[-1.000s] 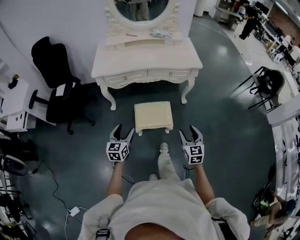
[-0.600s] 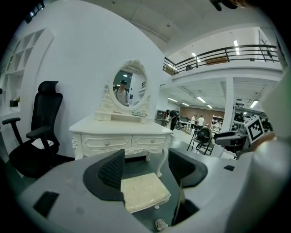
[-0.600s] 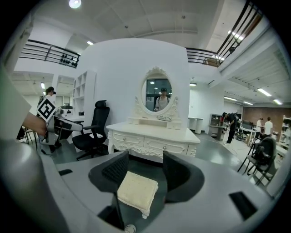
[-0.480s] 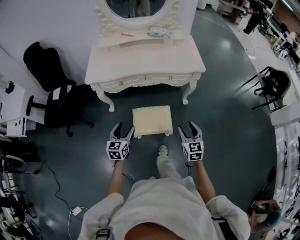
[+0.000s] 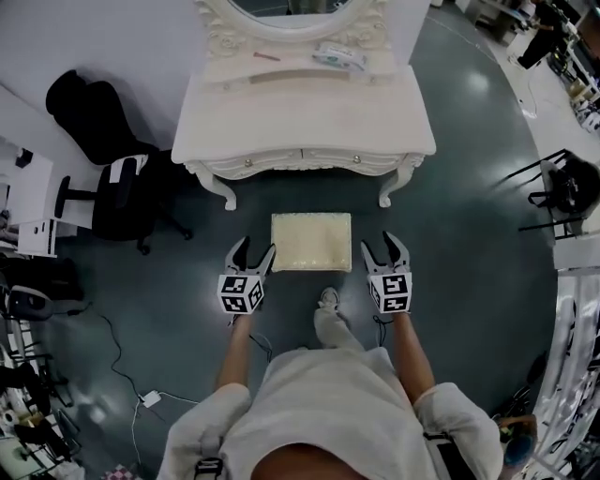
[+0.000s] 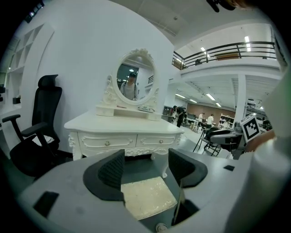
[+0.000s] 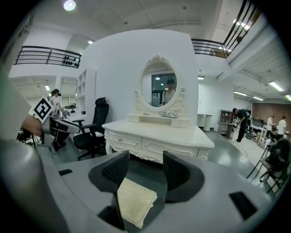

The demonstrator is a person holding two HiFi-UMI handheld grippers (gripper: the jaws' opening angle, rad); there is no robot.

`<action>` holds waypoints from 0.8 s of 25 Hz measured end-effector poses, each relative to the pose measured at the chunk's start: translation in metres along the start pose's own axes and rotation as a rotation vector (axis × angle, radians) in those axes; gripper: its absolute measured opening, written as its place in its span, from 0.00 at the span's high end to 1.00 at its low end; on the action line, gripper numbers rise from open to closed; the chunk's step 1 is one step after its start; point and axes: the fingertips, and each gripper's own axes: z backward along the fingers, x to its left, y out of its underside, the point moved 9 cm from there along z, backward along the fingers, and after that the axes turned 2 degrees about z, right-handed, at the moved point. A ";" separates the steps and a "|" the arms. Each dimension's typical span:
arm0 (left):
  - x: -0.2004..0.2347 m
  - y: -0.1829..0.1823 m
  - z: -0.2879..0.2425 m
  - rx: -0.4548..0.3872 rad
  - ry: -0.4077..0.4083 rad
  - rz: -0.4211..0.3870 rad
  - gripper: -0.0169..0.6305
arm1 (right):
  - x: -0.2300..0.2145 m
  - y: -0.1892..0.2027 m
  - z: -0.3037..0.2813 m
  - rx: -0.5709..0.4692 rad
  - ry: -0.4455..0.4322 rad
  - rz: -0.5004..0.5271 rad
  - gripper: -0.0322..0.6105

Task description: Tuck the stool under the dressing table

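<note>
A cream cushioned stool [image 5: 311,241] stands on the dark floor just in front of the white dressing table [image 5: 305,122], outside its leg space. My left gripper [image 5: 251,258] hangs open at the stool's left edge, and my right gripper [image 5: 386,249] hangs open at its right edge; neither touches it. The left gripper view has the stool [image 6: 148,196] low between open jaws, with the table [image 6: 122,129] beyond. The right gripper view has the stool [image 7: 135,200] below open jaws and the table [image 7: 157,134] behind.
A black office chair [image 5: 103,155] stands left of the table. An oval mirror [image 5: 291,11] and small items sit on the tabletop's back shelf. Another black chair [image 5: 567,192] is at the right. Cables [image 5: 122,375] trail on the floor at the lower left. My shoe [image 5: 327,298] is behind the stool.
I have stepped closer: both grippers have come forward from behind the stool to flank its two sides, and the table fills more of the head view.
</note>
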 end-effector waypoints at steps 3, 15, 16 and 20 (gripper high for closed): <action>0.006 0.001 -0.012 0.022 -0.023 0.007 0.54 | -0.010 -0.001 -0.022 0.008 -0.019 -0.010 0.61; 0.011 0.040 -0.041 0.122 -0.054 0.031 0.54 | -0.019 0.040 -0.072 0.088 -0.090 -0.029 0.61; 0.012 0.045 -0.042 0.130 -0.053 0.031 0.54 | -0.018 0.046 -0.073 0.095 -0.090 -0.032 0.60; 0.019 0.066 -0.040 0.157 -0.049 0.027 0.54 | -0.009 0.073 -0.072 0.126 -0.085 -0.045 0.60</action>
